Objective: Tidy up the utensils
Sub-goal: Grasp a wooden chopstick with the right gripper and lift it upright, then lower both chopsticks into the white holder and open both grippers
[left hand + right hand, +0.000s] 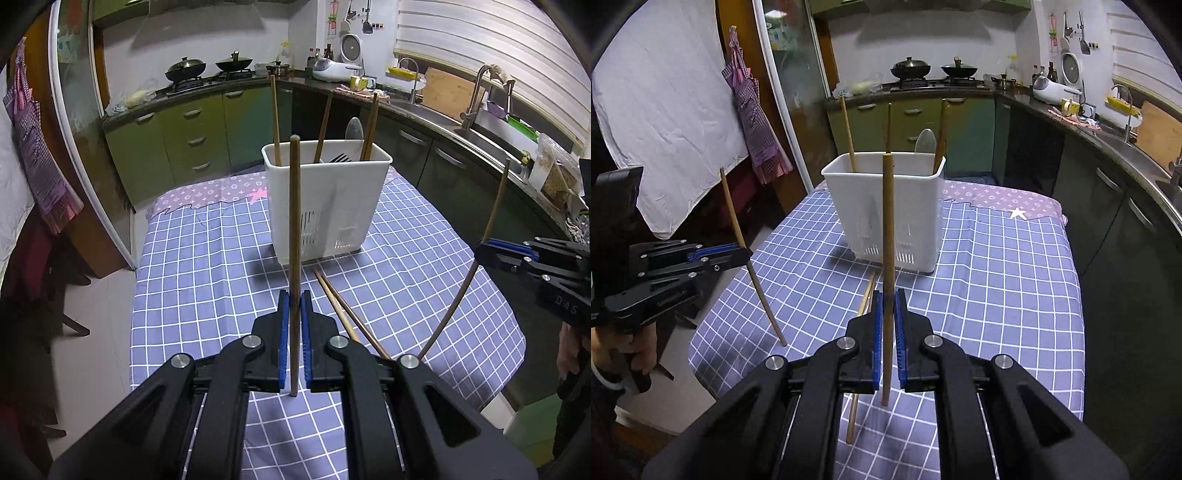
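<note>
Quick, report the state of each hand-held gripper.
Left hand-held gripper: closed on a chopstick, held upright.
Right hand-held gripper: closed on another chopstick, also upright.

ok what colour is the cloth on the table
Lavender-blue with a white grid, plus a pinkish patterned strip at the far end; clearest in the right wrist view.

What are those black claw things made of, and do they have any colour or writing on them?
Both look alike: the left gripper and the right gripper are matte black angular linkages joined by round silver pivot pins, ending in two fingers lined with ribbed blue pads. Pale lettering runs along each body, too small to read fully. No cables show.
</note>
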A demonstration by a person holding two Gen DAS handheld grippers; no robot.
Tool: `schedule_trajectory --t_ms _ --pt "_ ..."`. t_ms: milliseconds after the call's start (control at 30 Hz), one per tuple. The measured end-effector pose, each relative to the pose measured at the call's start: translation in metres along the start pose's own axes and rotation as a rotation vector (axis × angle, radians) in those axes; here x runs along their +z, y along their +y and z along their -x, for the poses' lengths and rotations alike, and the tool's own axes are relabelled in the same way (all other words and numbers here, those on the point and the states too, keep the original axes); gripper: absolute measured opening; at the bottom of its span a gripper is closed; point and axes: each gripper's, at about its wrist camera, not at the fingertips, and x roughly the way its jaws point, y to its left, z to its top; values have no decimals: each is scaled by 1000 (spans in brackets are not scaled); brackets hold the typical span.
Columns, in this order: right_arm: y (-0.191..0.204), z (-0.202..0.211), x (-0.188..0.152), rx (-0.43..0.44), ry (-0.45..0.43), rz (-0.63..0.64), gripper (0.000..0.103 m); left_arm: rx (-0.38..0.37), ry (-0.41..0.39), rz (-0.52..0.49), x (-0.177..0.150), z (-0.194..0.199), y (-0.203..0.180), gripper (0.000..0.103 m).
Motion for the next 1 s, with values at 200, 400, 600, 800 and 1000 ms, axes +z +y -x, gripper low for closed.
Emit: schedule_trajectory --t_ms 200,400,600,800,1000 --pt "0 -6 5 3 13 -2 7 -3 -5 -3 2 1 -2 6" --pt "0 -8 18 10 3 -4 7 -10 -11 -10 10 1 -3 6" --pt "-1 1 46 19 -37 -2 7 -21 -37 -13 30 6 -4 6" --pt "0 25 91 25 -124 -1 7 -29 -107 -18 75 23 -5 6" --pt "-1 62 150 18 -290 -18 7 -45 -293 21 131 55 1 6"
